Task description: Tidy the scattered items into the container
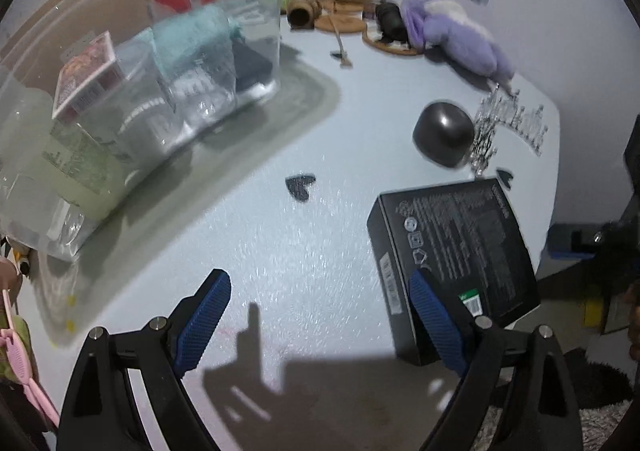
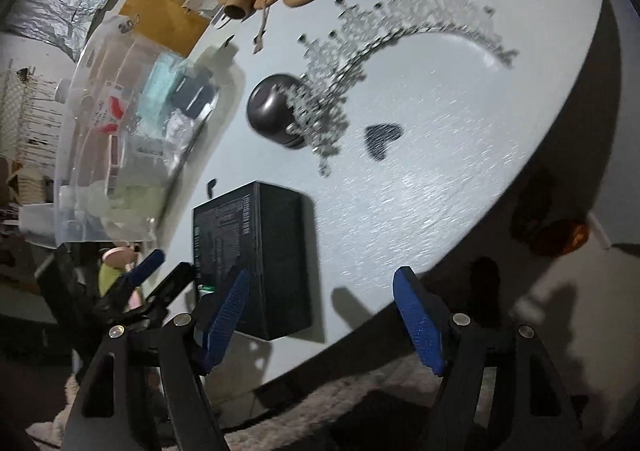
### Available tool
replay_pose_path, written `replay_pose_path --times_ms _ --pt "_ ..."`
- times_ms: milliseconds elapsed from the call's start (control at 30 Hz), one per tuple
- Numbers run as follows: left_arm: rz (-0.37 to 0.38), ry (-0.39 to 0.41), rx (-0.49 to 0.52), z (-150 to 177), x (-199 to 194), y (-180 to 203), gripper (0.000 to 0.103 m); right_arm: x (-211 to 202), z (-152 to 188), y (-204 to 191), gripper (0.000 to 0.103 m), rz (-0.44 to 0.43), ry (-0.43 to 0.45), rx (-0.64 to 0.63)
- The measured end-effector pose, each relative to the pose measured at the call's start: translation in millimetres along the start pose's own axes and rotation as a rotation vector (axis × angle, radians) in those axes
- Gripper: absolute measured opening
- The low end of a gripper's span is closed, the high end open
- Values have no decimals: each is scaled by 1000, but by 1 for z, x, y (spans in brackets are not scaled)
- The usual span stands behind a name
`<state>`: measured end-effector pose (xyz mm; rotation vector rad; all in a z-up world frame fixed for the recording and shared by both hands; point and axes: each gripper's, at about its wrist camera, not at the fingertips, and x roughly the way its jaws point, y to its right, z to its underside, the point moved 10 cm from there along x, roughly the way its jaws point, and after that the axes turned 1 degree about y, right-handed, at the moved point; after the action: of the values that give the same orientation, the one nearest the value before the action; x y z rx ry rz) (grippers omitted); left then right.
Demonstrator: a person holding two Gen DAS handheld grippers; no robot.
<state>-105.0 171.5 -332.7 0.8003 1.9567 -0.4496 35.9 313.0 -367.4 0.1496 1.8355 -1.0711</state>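
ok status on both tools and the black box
Left tool open, empty. Right tool open, empty. Black box on table, outside container. Nothing blocking.

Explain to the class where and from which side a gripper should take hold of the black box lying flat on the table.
Grip the black box across its narrow width, pads on the two long side walls, coming from above. It lies flat with its printed face up, so only the sides offer parallel surfaces. The open left gripper is probably nearest, one pad already by the box edge.

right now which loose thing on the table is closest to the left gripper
The black box: its near end lies beside a finger of the left gripper. The dark round case and tiara lie further off.
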Motion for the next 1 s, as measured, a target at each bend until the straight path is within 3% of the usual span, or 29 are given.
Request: replay_pose_path --times_ms 267,333,433,633,833,1000 --pt "-4 -4 -40 3 2 -12 93 27 6 -17 75 -65 -60 -1" --pt "-39 -44 -29 10 10 -17 91 31 3 -23 75 -87 -53 -6" --pt "-29 -94 -40 24 19 -18 91 38 0 -32 75 -110 -67 -26" --pt "-7 -58 -42 22 12 -15 91 36 0 -31 75 -97 -69 -26" --pt "33 -61 87 8 22 15 91 28 3 -19 75 -85 -69 9" --pt "63 -47 190 -3 31 53 91 12 -1 2 75 14 -5 10"
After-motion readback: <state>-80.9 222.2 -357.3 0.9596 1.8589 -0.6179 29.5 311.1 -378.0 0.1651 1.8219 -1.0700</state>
